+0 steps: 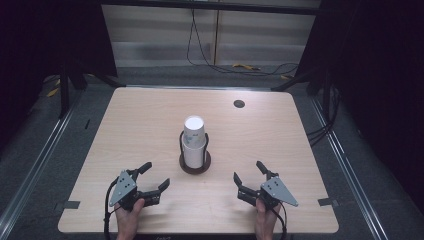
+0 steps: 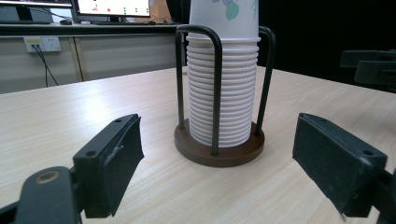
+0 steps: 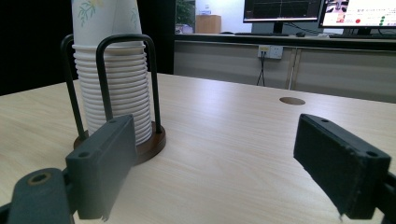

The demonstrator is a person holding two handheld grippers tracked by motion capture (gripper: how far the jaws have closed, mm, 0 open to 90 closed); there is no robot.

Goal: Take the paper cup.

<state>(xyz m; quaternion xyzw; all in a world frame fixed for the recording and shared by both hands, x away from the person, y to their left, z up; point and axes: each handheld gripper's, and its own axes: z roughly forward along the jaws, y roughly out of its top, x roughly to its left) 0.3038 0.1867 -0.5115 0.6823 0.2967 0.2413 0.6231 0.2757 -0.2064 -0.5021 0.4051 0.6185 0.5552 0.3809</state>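
A stack of white paper cups (image 1: 194,141) stands upside down in a black wire holder with a round dark-brown base (image 1: 194,165) near the middle of the table. My left gripper (image 1: 154,175) rests at the near left, open and empty, pointing toward the stack. At the near right my right gripper (image 1: 248,171) is also open with nothing between its jaws. In the left gripper view the cup stack (image 2: 223,98) rises straight ahead between the jaws. The stack (image 3: 114,88) appears off to the left in the right gripper view, behind the left jaw.
The light wooden table (image 1: 150,125) has a round cable hole (image 1: 239,103) at the back right. Dark floor rails and cables run around the table. Monitors (image 3: 322,11) and a wall socket sit far behind in the gripper views.
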